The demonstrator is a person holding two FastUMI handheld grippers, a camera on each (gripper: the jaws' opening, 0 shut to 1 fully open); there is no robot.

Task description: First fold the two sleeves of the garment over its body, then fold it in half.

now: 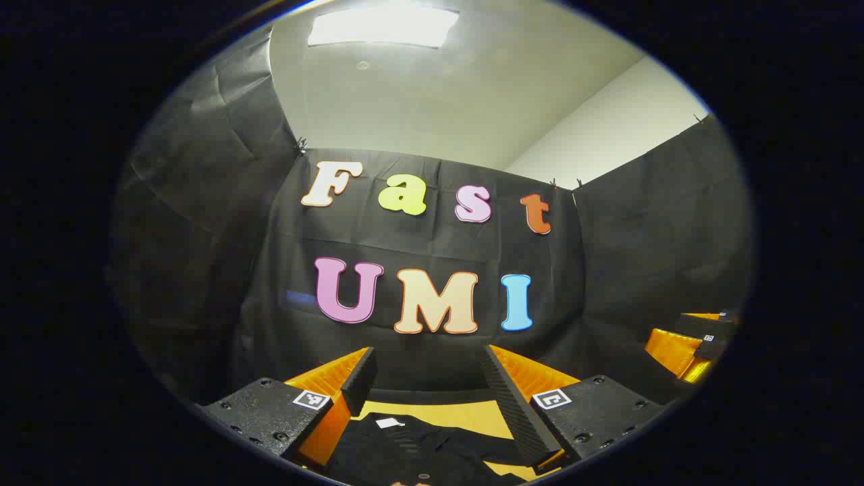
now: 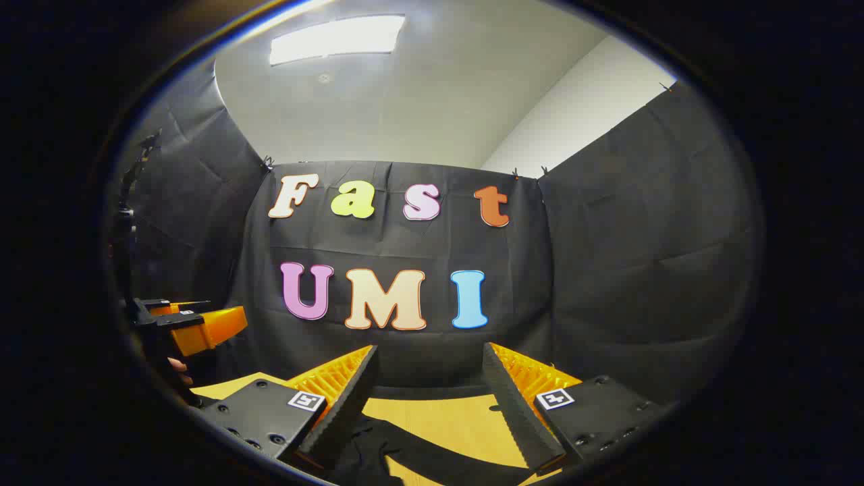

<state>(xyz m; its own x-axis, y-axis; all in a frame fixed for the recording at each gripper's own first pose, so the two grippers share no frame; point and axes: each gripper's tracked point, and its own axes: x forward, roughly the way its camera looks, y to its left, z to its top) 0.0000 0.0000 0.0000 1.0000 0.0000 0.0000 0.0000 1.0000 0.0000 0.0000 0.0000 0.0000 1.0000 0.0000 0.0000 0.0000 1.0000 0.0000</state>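
The left tool (image 1: 428, 378) is held above the counter (image 1: 466, 413) with its two fingers spread wide apart and nothing between them; each finger carries a small square marker on its housing. Below and between those fingers, in the left gripper view, lies the black garment (image 1: 418, 449), spread flat on the yellowish wooden counter, with a small white tag (image 1: 389, 423) near its collar end. The cloth reaches from under the left finger across to just under the right finger, and a strip of bare counter shows past its far edge, up to the foot of the black cloth wall (image 1: 202, 223). At the far right edge of that view the other tool can be seen, held off the counter and well apart from the garment; whether its fingers are parted cannot be told from there.

In the right gripper view, the left tool shows at the far left, raised above the counter, with part of a hand (image 2: 177, 368) under it. The right tool (image 2: 428, 378) is likewise held above the counter with its fingers wide apart, gripping nothing. Part of the garment lies under and just beside its left finger, a dark band of it running rightward across the wood toward the right finger. Overhead, a ceiling light panel (image 2: 337, 39) glows.
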